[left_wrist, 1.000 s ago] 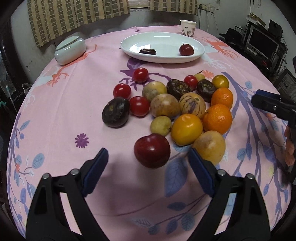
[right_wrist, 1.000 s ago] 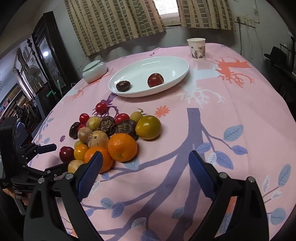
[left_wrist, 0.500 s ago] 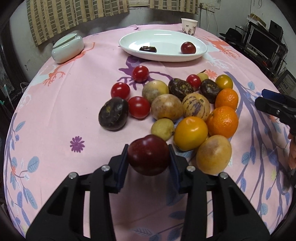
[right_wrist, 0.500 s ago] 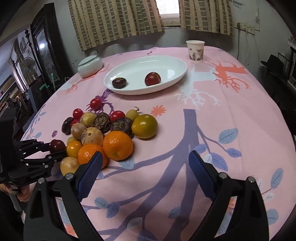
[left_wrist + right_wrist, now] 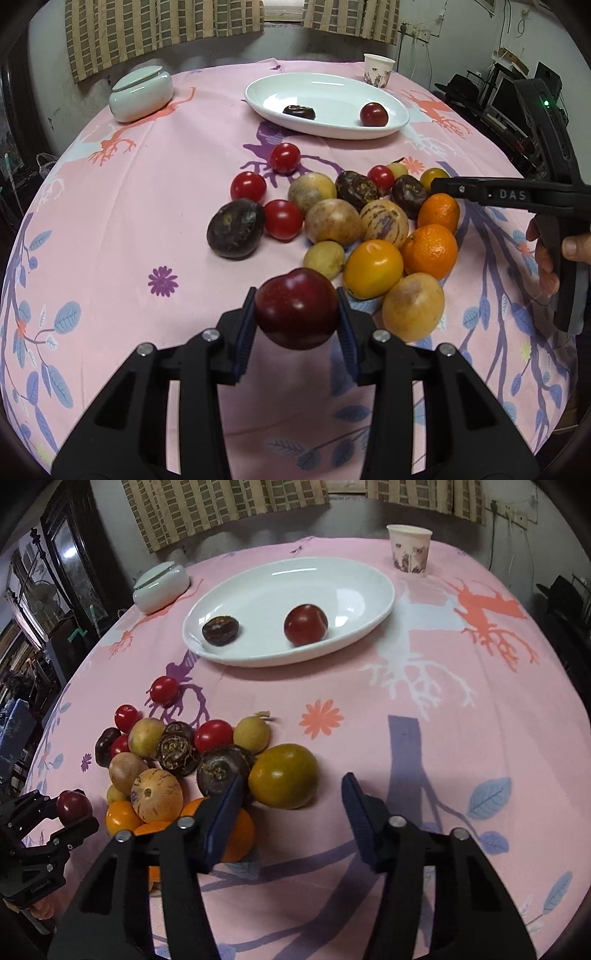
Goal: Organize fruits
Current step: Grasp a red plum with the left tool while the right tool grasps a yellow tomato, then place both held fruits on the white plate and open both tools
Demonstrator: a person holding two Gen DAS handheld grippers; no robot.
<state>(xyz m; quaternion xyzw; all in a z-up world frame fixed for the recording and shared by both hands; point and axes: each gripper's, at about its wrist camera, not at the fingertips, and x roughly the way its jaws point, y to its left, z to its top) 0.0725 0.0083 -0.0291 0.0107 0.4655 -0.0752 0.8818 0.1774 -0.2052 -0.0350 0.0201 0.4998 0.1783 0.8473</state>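
My left gripper [image 5: 296, 326] is shut on a dark red plum [image 5: 296, 308] and holds it above the pink cloth, just in front of the fruit pile [image 5: 369, 221]. The plum also shows in the right wrist view [image 5: 73, 805]. My right gripper [image 5: 292, 814] is open and empty, low over the near edge of the pile, right behind a green-yellow fruit [image 5: 283, 781]; its left finger overlaps an orange [image 5: 236, 830]. A white oval plate [image 5: 354, 576] at the back holds a red plum [image 5: 306, 624] and a dark fruit [image 5: 219, 628].
A paper cup [image 5: 410, 550] stands behind the plate on the right. A pale lidded dish [image 5: 160, 587] sits at the back left. The round table is covered by a pink patterned cloth [image 5: 461, 709]. Shelves and electronics stand beyond the table's right edge.
My left gripper closed on the dark red plum and lifted it off the cloth. My right gripper moved forward to the pile and its fingers closed part of the way.
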